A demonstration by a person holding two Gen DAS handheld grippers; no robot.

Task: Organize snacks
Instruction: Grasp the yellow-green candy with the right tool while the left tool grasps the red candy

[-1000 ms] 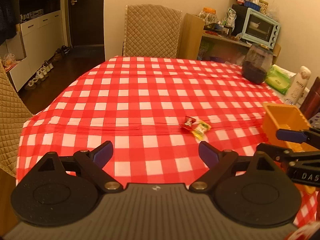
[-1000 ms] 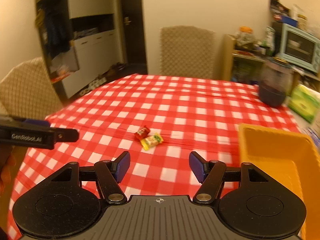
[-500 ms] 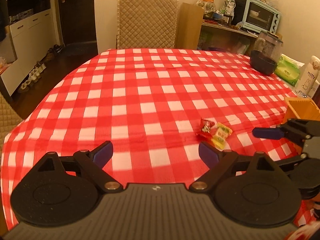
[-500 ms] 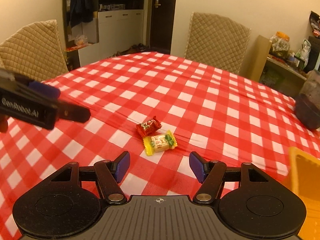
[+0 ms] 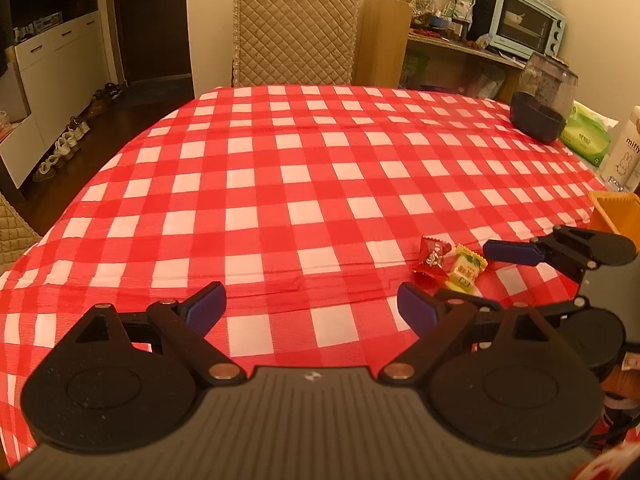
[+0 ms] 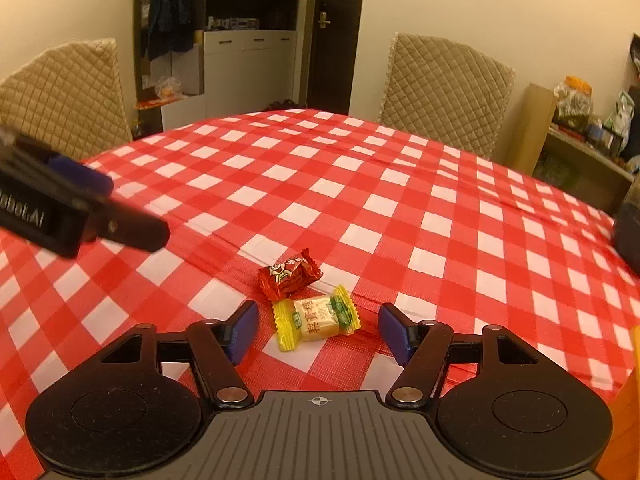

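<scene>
Both fingers of the left gripper are spread wide apart in the left wrist view, and nothing is between them. They hang low over the red and white tablecloth. Off to the right side lie two small snacks, touching each other: a red candy and a yellow candy. The right gripper reaches in from the right, with one blue finger just past the yellow candy and the other one on the near side. An orange box peeks in at the right edge of the table. A dark jar stands far back, well away from the snacks.

From the right wrist view, the right gripper also has its fingers spread wide. The yellow candy lies right between the two blue tips, flat on the cloth. The red candy sits just behind it, touching it. The left gripper shows as a dark shape at the left, apart from the candies. A sliver of the orange box shows at the right edge.

I think this is the start of picking up the yellow candy. Next, the right gripper should drop a bit lower, then squeeze softly on the candy. It should take care not to grab the red one too. After that, the candy most likely goes in the orange box.
</scene>
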